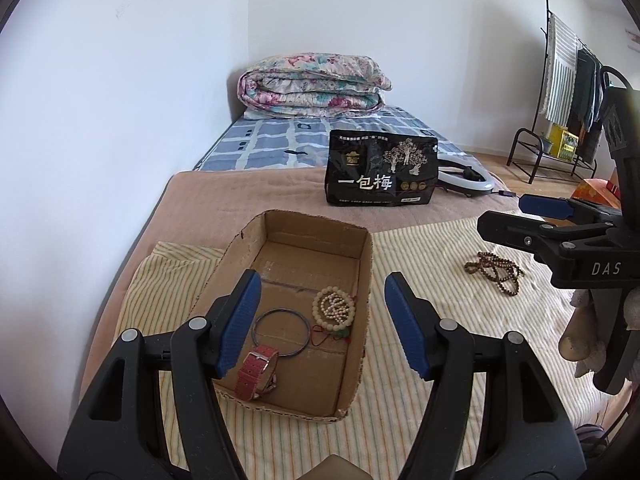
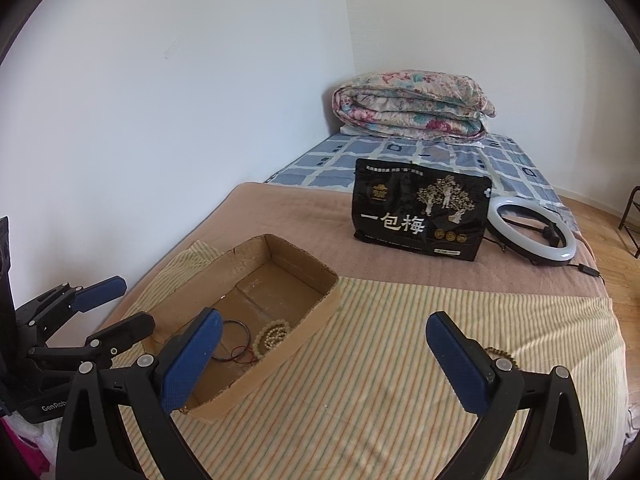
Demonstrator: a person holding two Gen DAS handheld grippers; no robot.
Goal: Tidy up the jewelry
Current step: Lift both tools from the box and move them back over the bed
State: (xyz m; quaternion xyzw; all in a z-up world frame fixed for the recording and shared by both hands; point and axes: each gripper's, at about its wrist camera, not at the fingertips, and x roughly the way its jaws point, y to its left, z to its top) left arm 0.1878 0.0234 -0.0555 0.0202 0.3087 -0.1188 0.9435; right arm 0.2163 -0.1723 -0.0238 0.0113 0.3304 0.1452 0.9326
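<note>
An open cardboard box (image 1: 362,280) sits on a striped cloth on the bed. Inside lie a red-strap watch (image 1: 256,368), a thin dark bangle (image 1: 282,333) and a cream bead bracelet (image 1: 334,306). A brown bead necklace (image 1: 496,270) lies on the cloth to the right of the box, apart from it. My left gripper (image 1: 320,324) is open and empty above the box's near end. My right gripper (image 2: 322,364) is open and empty over the cloth beside the box (image 2: 316,308); the necklace (image 2: 498,352) peeks out behind its right finger.
A black snack bag (image 1: 380,168) stands behind the box, with a white ring light (image 2: 532,230) beside it. A folded floral quilt (image 1: 312,86) lies at the bed's far end by the wall. A clothes rack (image 1: 568,92) stands on the floor at right.
</note>
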